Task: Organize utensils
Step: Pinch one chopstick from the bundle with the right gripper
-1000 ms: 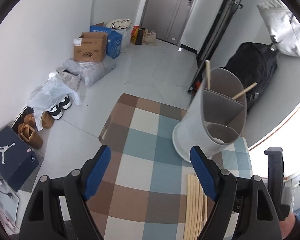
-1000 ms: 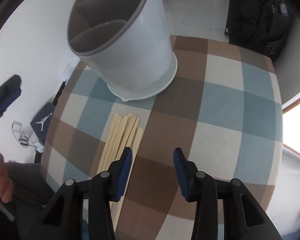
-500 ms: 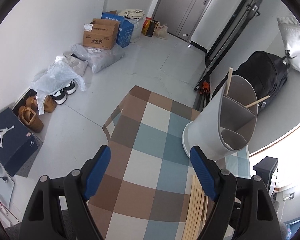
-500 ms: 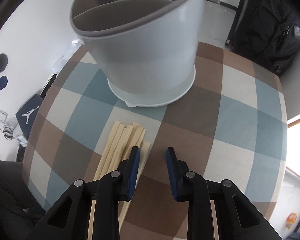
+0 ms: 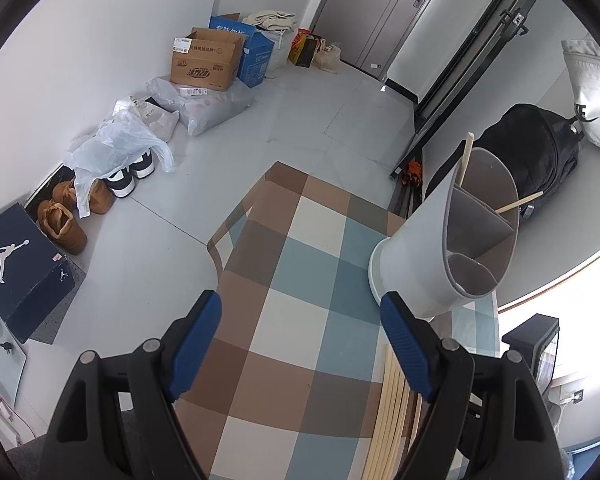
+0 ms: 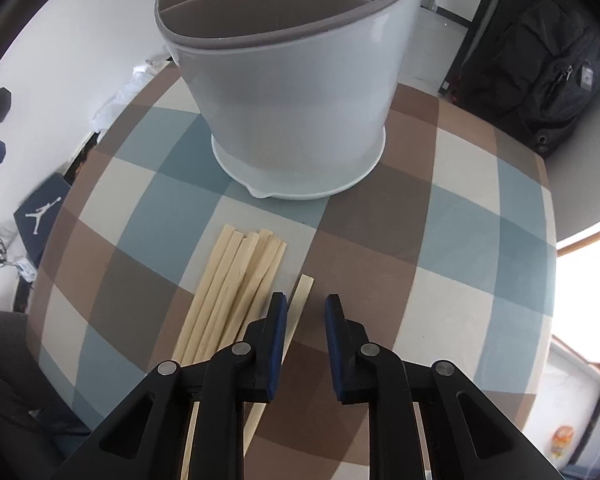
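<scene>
While the left gripper (image 5: 300, 336) gapes empty, only the right wrist view shows the right gripper (image 6: 306, 312), jaws just narrowing, unclamped around a lone chopstick (image 6: 299, 296).

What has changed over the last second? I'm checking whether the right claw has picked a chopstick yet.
The right claw has moved in over the single chopstick lying apart from the bundle of chopsticks, and its jaws have just been closing, with that chopstick now between them; a gap remains, so no grip yet. The left claw is as wide open and empty as before. The utensil holder and the bundle stayed put.
</scene>
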`<state>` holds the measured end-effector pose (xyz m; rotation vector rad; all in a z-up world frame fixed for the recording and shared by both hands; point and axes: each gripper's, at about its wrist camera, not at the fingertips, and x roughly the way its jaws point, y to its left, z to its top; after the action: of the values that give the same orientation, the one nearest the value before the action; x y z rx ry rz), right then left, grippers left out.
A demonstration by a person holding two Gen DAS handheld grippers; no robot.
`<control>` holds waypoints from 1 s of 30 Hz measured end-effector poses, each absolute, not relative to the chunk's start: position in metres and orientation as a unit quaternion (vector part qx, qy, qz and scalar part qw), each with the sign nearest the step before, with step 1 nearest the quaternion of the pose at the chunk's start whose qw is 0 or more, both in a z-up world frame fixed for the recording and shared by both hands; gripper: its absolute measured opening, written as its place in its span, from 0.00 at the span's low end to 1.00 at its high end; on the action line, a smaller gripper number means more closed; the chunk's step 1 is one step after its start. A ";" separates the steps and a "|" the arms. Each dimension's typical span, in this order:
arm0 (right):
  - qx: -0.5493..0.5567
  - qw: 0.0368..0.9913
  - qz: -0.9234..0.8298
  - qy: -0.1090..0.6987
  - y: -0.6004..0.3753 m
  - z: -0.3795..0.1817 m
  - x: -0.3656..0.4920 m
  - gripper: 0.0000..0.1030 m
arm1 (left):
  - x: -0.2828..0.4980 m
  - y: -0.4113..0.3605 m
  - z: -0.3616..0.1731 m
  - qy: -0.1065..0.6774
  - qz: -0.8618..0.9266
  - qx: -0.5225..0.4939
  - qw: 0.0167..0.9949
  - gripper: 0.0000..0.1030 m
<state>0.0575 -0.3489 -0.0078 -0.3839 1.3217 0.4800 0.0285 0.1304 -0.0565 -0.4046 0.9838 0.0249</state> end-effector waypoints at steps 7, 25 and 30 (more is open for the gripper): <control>-0.161 0.751 0.205 0.607 -0.337 -0.014 0.072 0.19 | 0.030 0.129 -0.065 0.488 0.023 -0.168 0.856 0.76; 0.071 0.817 0.193 0.538 -0.445 0.039 0.088 0.03 | 0.028 0.046 -0.122 0.607 -0.036 -0.007 0.794 0.76; 0.153 0.809 0.177 0.540 -0.477 0.038 0.095 0.03 | 0.023 0.047 -0.119 0.607 -0.041 -0.022 0.793 0.76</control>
<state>0.0950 -0.4769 0.0380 0.3270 1.1538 0.3786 0.0227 0.0470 -0.1191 -0.0467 1.3062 -0.0872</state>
